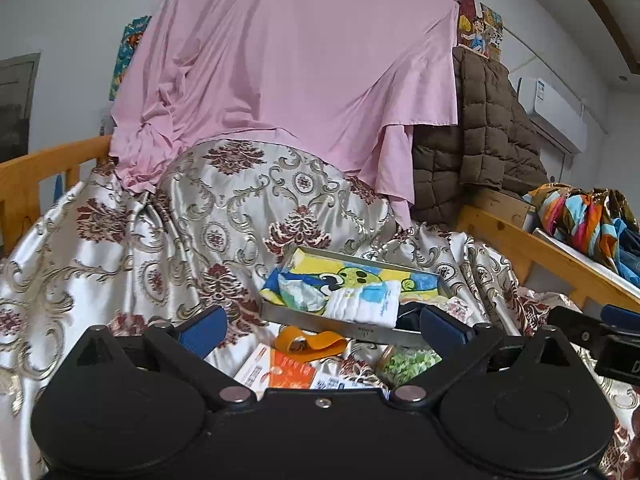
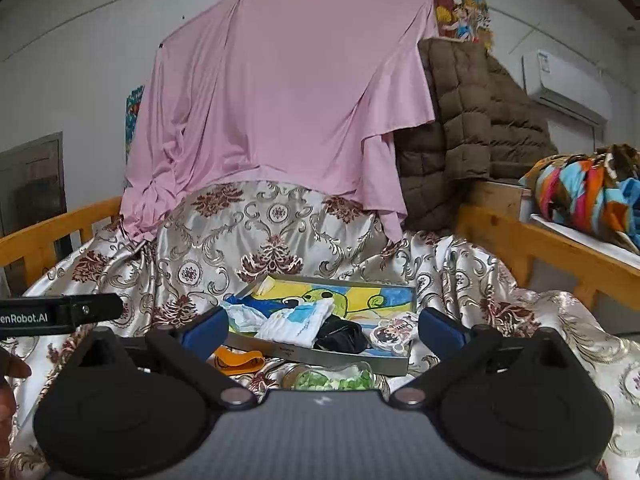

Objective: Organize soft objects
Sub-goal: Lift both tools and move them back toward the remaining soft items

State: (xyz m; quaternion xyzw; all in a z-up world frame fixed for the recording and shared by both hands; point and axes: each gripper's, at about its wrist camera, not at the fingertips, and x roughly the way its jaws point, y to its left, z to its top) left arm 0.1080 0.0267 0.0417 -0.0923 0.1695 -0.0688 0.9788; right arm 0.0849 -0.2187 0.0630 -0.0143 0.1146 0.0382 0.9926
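The grey tray (image 2: 320, 354) lies on the patterned bedspread (image 2: 132, 276), its long axis running left to right, near edge toward the grippers. It holds a cartoon towel (image 2: 360, 300), a folded white cloth (image 2: 300, 324), a crumpled pale cloth (image 2: 246, 318) and a black pouch (image 2: 344, 338). Before its near edge lie an orange strap (image 2: 236, 360) and a jar of green pieces (image 2: 336, 378). Left gripper (image 1: 320, 324) and right gripper (image 2: 320, 326) both gape wide, gripping nothing. Behind hangs a pink sheet (image 2: 288, 100); wooden rails (image 2: 560, 248) flank the bed.
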